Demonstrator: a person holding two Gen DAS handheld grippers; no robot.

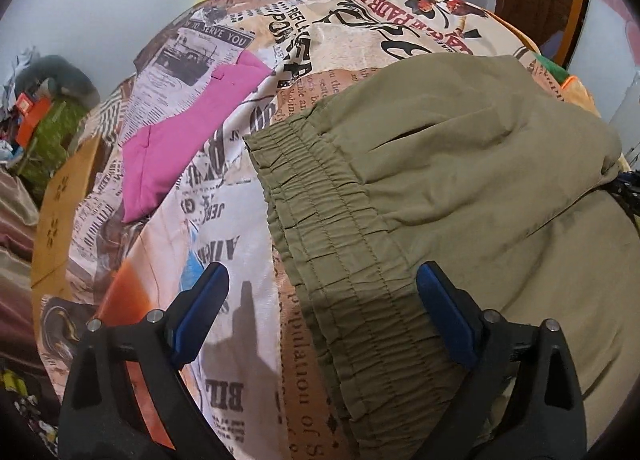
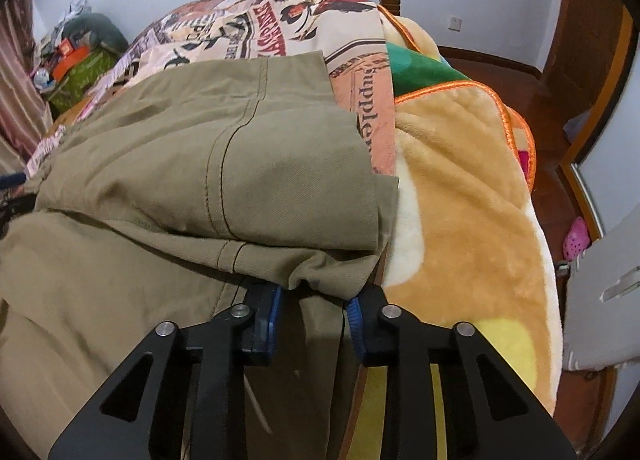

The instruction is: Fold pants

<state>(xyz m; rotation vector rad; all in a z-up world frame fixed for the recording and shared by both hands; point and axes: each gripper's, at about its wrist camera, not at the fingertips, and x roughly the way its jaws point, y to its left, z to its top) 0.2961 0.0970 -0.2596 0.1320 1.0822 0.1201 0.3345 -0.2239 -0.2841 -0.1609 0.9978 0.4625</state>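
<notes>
Olive-green pants [image 1: 460, 188] lie on a bed covered with a newspaper-print sheet [image 1: 224, 196]. In the left wrist view their elastic waistband [image 1: 344, 260] runs toward me between the fingers. My left gripper [image 1: 320, 284] is open, its blue pads on either side of the waistband's near end. In the right wrist view the pants [image 2: 200, 148] lie folded over with the leg ends at the right. My right gripper [image 2: 314, 304] is nearly closed on a bunched fold of the pants fabric [image 2: 320, 272] at the near edge.
A folded pink garment [image 1: 188, 128] lies on the sheet left of the pants. A plush tan blanket [image 2: 472, 196] with orange trim covers the bed's right side. Clutter sits by the far wall [image 2: 76, 56]. Wooden floor and a pink shoe [image 2: 576, 238] are at the right.
</notes>
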